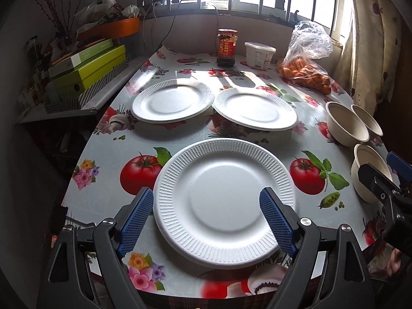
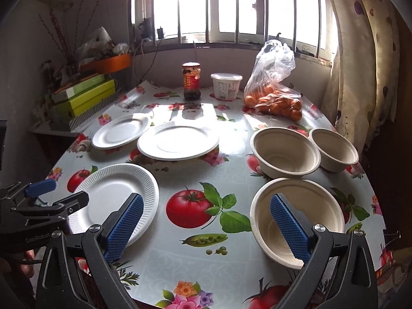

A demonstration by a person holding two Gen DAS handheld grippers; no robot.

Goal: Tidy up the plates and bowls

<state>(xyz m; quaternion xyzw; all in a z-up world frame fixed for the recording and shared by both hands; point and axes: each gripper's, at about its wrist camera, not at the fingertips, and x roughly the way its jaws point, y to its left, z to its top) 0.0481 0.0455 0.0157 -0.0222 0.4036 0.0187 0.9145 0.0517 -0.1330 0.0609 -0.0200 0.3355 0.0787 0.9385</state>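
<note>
Three white ribbed plates lie apart on the table: a near plate, a far-left plate and a far-middle plate. Three beige bowls stand at the right: a near bowl and two far bowls. My left gripper is open above the near plate, a finger on each side. My right gripper is open and empty, its right finger over the near bowl.
A sauce jar, a white tub and a plastic bag of oranges stand at the table's far end. Stacked boxes sit on a shelf to the left. A curtain hangs at the right.
</note>
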